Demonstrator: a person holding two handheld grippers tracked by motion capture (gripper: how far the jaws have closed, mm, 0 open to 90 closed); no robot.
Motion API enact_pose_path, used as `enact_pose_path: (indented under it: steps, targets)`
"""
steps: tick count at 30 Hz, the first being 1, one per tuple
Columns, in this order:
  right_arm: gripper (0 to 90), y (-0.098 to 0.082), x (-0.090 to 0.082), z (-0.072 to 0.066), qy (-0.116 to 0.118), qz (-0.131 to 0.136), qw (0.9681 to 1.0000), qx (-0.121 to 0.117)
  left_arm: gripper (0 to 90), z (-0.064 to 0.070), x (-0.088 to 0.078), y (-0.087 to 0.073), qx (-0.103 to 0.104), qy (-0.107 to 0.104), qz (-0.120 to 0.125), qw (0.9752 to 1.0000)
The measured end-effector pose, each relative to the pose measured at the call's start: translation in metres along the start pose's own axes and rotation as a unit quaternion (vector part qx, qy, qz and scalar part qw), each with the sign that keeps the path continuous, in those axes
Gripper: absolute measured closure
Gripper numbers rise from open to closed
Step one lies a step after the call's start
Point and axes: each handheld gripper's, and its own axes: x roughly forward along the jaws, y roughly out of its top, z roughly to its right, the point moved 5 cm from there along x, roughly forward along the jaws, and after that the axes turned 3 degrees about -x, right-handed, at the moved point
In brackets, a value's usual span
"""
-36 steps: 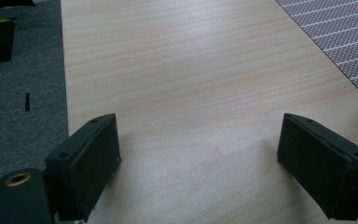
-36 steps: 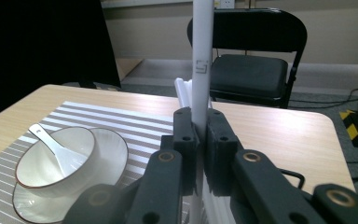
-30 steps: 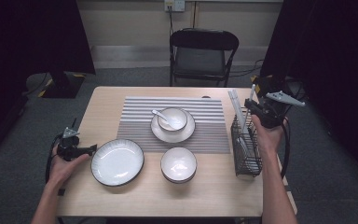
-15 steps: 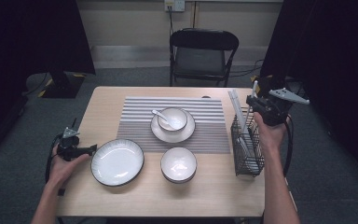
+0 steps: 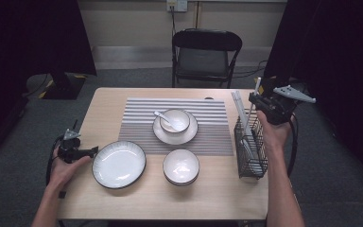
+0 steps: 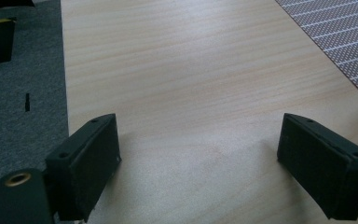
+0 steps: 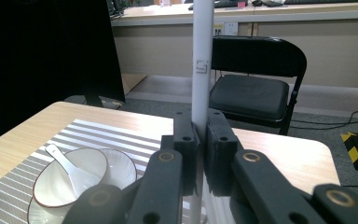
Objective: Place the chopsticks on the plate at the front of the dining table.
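My right gripper (image 5: 256,99) hangs above the black wire rack (image 5: 251,151) at the table's right edge. It is shut on a white chopstick (image 5: 252,105) that stands nearly upright, its lower end down among the rack's wires. In the right gripper view the chopstick (image 7: 202,70) rises between the closed jaws of the right gripper (image 7: 201,140). More white chopsticks (image 5: 239,109) lean in the rack. My left gripper (image 5: 92,151) rests open at the table's left edge, beside a white plate (image 5: 119,164). The left gripper (image 6: 200,158) has bare wood between its jaws.
A striped placemat (image 5: 137,123) holds a saucer with a bowl (image 5: 176,119) and a white spoon (image 5: 163,117). Another white bowl (image 5: 181,166) sits in front of it. A black folding chair (image 5: 205,52) stands behind the table. Dark curtains flank both sides.
The right gripper has drifted slightly up and to the right with the chopstick still in it. The left gripper has stayed where it was.
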Motion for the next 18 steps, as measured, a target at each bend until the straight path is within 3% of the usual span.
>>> enact_pose_path:
  steps: [2,18]
  targets:
    - [85.2,0.002,0.0,-0.001,0.009,0.005,0.9999,-0.003,12.3,0.0,0.0,0.0,0.0,0.0,0.0,1.0]
    - [85.2,0.02,-0.005,-0.009,0.005,0.012,0.9997,-0.023,12.3,0.0,0.0,0.0,0.001,-0.001,-0.001,1.0]
